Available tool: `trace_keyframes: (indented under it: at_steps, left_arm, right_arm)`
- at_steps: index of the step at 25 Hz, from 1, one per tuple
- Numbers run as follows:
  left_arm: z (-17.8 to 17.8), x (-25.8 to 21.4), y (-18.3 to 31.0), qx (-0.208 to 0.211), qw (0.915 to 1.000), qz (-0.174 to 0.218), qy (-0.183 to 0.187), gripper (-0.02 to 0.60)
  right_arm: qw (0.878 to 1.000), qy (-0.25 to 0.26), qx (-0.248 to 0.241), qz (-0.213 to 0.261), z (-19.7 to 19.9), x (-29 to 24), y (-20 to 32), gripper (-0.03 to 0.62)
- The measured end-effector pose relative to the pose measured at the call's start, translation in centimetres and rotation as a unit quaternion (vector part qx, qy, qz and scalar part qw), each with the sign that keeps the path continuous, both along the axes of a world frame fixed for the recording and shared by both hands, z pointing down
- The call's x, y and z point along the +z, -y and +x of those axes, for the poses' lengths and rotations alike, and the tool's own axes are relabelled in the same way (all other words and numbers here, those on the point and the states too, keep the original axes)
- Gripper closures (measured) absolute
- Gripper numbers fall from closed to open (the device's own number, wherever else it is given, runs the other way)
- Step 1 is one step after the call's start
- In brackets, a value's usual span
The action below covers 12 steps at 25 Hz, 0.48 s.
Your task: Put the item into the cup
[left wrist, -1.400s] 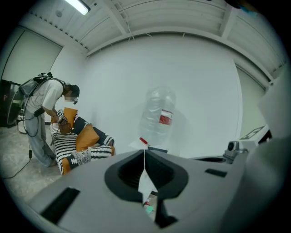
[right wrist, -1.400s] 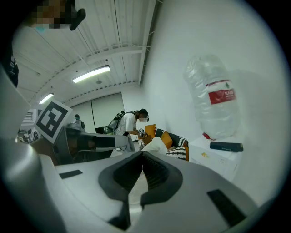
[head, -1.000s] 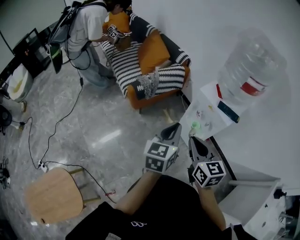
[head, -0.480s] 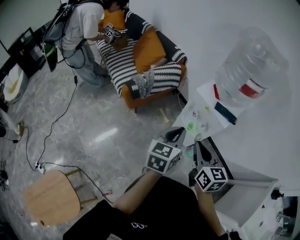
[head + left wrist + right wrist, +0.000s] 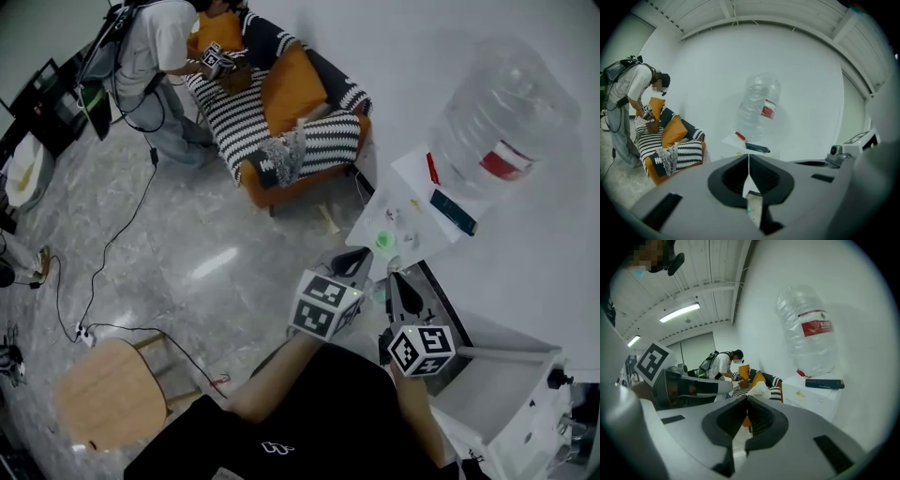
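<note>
Green cup (image 5: 384, 241) sits on the white counter (image 5: 427, 225), just ahead of the left gripper (image 5: 354, 259) and not touching it. The small bits beside the cup are too tiny to identify. Left gripper's jaws are closed with nothing between them. Right gripper (image 5: 394, 281) is the same, closed and empty, a little further back from the cup. Beyond both grippers on the counter are a dark flat box (image 5: 454, 213) and a big water bottle (image 5: 502, 122).

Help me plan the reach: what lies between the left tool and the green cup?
Between left tool and cup: only bare tabletop, per the head view.
</note>
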State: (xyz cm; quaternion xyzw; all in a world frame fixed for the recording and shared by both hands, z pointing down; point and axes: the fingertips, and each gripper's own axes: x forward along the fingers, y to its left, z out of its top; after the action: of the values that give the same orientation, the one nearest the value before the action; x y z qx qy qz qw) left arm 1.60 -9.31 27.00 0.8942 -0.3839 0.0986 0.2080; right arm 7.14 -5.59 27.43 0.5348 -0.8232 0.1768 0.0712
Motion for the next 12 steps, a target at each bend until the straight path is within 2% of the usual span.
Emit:
trace_keyframes:
  at_steps: [5,10,12]
  left_arm:
    - [-0.5,-0.5,0.5,-0.007,1.0000,0.003,-0.003,0.568]
    - [0.0,-0.9,0.4,0.001,1.0000,0.010,0.000,0.568]
    - [0.1,-0.8,0.4,0.001,1.0000,0.007,0.003,0.568]
  right_arm:
    - [1.000,0.004,-0.008,0.005,-0.4,-0.3,0.5,0.583]
    - [0.999,-0.030,-0.022,0.028,-0.8,-1.2,0.6,0.583]
    - [0.999,-0.030,-0.025,0.030,-0.9,-1.4,0.6,0.583]
